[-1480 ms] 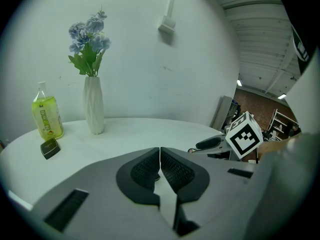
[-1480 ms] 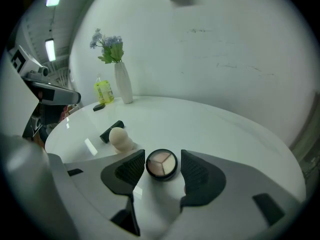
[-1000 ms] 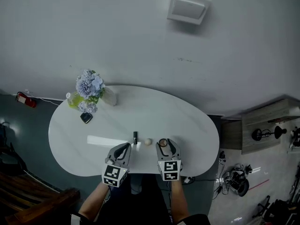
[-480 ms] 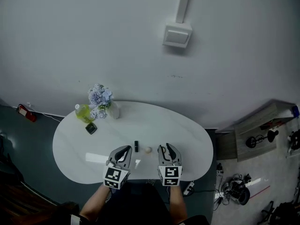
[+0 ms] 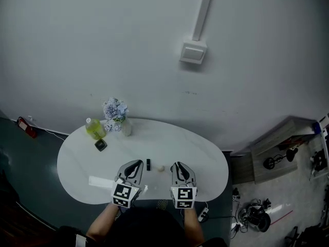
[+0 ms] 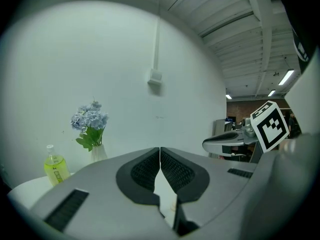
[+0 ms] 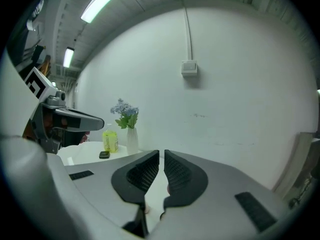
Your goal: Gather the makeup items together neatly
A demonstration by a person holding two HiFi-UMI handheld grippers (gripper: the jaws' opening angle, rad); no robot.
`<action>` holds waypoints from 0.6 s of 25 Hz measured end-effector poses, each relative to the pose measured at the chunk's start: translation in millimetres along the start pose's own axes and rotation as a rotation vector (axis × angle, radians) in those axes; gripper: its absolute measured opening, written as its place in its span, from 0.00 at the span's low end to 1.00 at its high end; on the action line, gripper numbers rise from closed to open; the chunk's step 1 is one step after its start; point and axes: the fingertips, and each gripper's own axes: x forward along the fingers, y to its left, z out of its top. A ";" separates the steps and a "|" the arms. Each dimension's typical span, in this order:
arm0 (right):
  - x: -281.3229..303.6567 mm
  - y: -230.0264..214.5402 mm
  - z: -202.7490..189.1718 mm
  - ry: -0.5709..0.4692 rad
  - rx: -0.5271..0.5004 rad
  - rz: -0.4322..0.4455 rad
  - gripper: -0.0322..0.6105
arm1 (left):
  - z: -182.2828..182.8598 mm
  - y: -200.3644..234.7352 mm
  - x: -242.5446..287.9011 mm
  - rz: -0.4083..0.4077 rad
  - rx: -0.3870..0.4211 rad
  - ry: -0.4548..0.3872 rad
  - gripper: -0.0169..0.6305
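White oval tabletop (image 5: 205, 158). Far left edge: a white vase of blue flowers (image 5: 126, 128), a yellow-green bottle (image 5: 94, 129) beside it, a small dark case (image 5: 101, 145) just in front. Near edge, centre: an upright black tube (image 5: 148, 164) and a pale round item (image 5: 161, 168), close together.

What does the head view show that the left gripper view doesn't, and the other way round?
Only the head view: the whole oval table top, a small black tube and a pale round item near its front edge, a small black case, and the floor.
Only the left gripper view: ceiling strip lights, and the left gripper's jaws close up, pressed together, empty.
Both: the flowers, the yellow bottle, the wall box, and the right gripper, whose jaws have just been closing with nothing between them.
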 end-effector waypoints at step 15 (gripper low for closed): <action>-10.7 9.9 7.7 -0.016 0.000 0.031 0.11 | 4.4 0.7 -13.2 0.024 0.001 -0.025 0.06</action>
